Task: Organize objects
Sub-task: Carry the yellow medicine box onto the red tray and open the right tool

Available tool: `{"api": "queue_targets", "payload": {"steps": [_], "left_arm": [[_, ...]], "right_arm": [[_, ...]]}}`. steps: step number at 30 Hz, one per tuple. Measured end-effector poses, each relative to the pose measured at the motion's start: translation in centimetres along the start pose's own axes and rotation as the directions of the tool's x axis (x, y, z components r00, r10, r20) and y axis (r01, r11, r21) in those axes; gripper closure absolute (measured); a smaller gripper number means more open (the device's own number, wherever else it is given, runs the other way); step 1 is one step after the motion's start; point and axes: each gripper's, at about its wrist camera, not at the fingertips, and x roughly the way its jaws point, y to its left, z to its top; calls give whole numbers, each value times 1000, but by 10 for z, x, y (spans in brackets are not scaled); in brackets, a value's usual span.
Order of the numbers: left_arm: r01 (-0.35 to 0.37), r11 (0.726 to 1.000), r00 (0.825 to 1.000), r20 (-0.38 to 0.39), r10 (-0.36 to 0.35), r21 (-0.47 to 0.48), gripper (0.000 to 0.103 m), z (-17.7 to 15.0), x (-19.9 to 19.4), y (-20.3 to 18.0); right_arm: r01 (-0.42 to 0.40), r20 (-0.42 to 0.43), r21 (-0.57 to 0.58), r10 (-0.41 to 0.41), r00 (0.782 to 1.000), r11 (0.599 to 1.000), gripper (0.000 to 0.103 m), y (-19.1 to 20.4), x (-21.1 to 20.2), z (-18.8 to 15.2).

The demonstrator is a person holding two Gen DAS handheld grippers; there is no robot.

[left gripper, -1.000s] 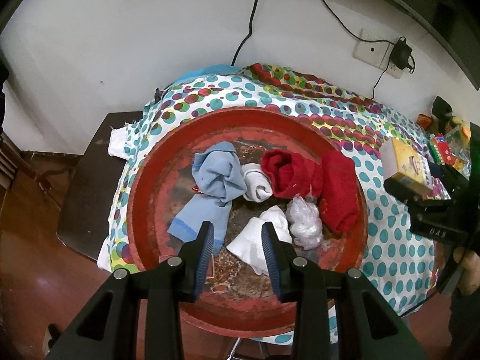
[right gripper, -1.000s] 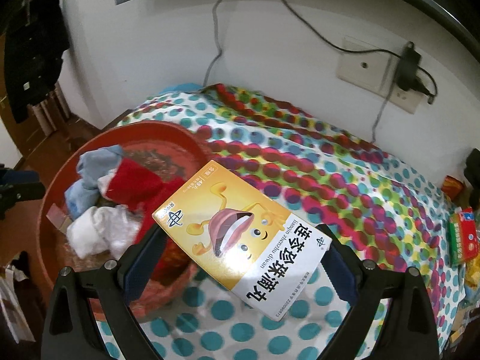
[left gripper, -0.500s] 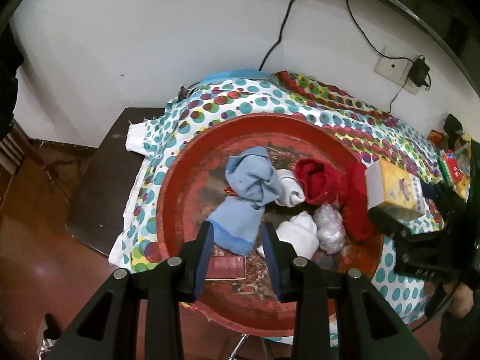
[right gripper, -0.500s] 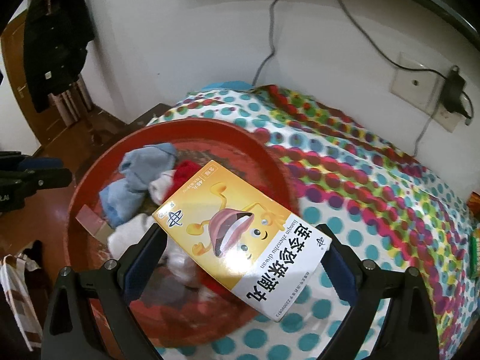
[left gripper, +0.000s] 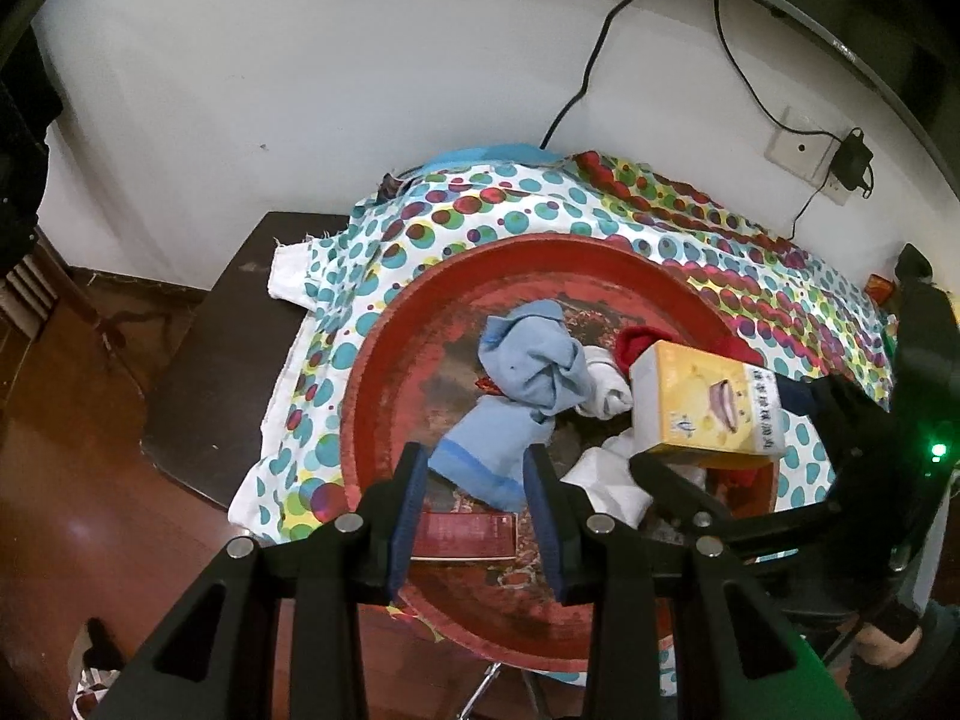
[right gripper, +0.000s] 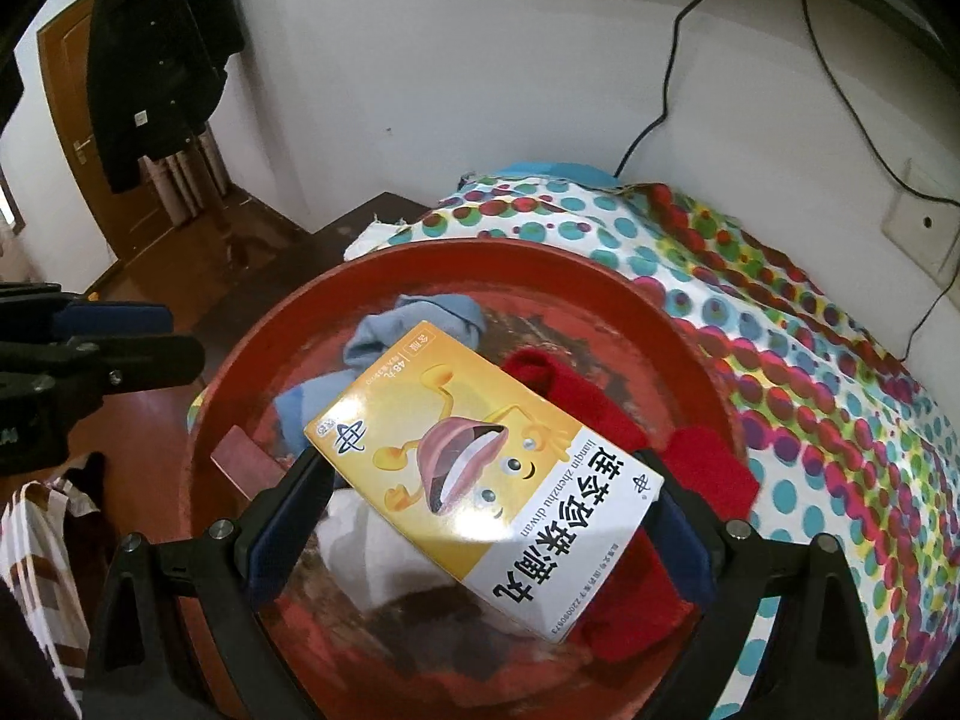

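Tongs in the right hand [right gripper: 480, 516] clamp a yellow cardboard medicine box with a cartoon clam and black Chinese lettering [right gripper: 486, 474], pads pressed on its two long edges, holding it tilted in the air over a large round red tray with a worn, dark-patched floor [right gripper: 672, 324]. From the left wrist view the same box [left gripper: 708, 408] hangs above the right half of the tray [left gripper: 372, 396], over the clothing heaped there. Left tongs [left gripper: 474, 504] stand partly open with nothing between their blue pads, poised over the near side of the tray. Below them lies a crumpled light blue sock with a darker blue cuff [left gripper: 516, 396]; just beside it rest a rolled white sock [left gripper: 606, 384] and a second white cloth [left gripper: 612, 480], and a red knitted cloth [right gripper: 606, 414] shows behind and under the box. A small flat maroon packet [left gripper: 462, 534] lies on the tray floor near the left tongs. The tray sits on a white cloth printed with teal, red and yellow dots [left gripper: 540, 204], spread over a surface against a white wall with a socket and black cables.
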Motion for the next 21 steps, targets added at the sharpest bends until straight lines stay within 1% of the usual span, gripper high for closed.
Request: {"api": "queue_targets", "payload": {"steps": [5,8,10,13,21], "left_arm": [[-27,1000,1000,9,27,-4,69,0,-4,7],[-22,1000,1000,8,22,-6,69,0,-4,10],[-28,1000,1000,9,28,-4,69,0,-4,11],[-37,999,999,12,37,1,69,-1,-5,12],[-45,999,999,14,45,1,69,-1,-5,13]], "right_arm": [[7,-19,14,-6,1000,1000,6,9,7,2],[12,-32,35,-11,999,999,6,12,11,2],[39,-44,46,-37,998,998,6,14,15,2],[49,-58,65,-45,997,997,6,18,18,1],[72,-68,86,-66,996,994,6,29,24,3]]}}
